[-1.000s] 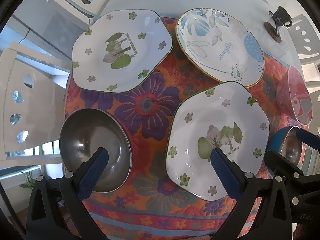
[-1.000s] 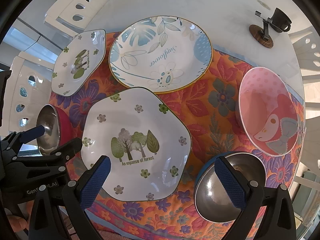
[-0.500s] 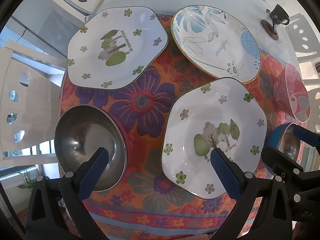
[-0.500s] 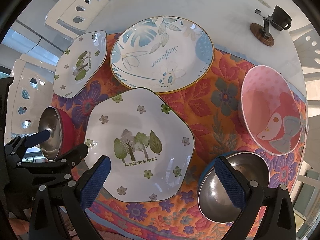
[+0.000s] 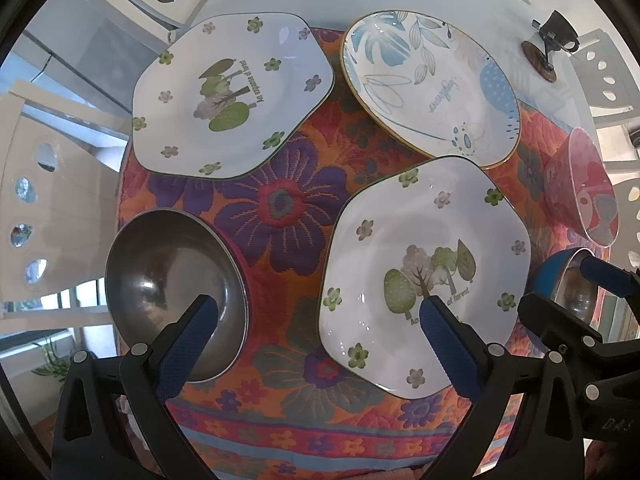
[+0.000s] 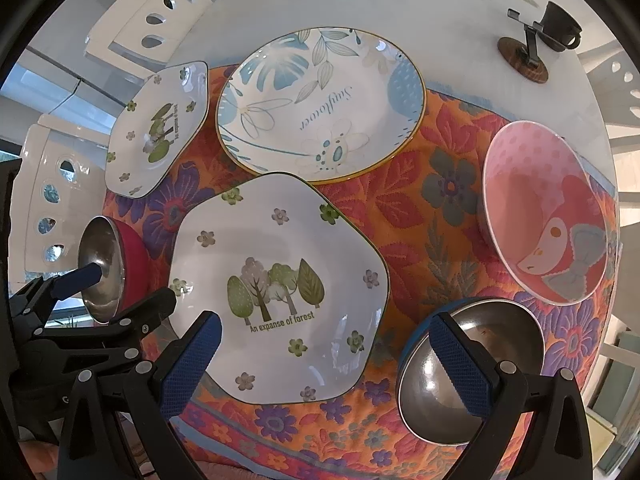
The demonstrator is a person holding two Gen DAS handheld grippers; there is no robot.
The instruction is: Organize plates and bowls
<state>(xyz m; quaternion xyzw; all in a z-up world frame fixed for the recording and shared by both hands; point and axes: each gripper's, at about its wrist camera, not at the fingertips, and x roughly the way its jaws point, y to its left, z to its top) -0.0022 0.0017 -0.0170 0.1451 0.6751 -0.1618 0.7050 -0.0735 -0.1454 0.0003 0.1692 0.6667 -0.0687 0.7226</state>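
Observation:
Two white hexagonal plates with a forest print lie on a floral cloth (image 5: 280,208), one near (image 5: 424,272) and one far left (image 5: 232,96). A round blue-leaf plate (image 5: 432,84) overlaps the near plate's far edge. To the left stands a steel bowl with a red outside (image 5: 172,292). My left gripper (image 5: 316,320) hovers open, its fingers over this bowl and the near plate. My right gripper (image 6: 324,340) is also open, spanning the near plate (image 6: 280,280) and a blue-sided steel bowl (image 6: 472,368). At the right sits a pink cartoon bowl (image 6: 548,216).
The cloth covers the near part of a white table (image 6: 360,0). A small black holder on a wooden disc (image 6: 528,52) stands at the far right. White chairs (image 6: 152,20) surround the table. The cloth's front edge runs just before the grippers.
The left view has drifted a little, so the dishes sit slightly further left. The right view has barely shifted. Both grippers stay open, and no dish has moved.

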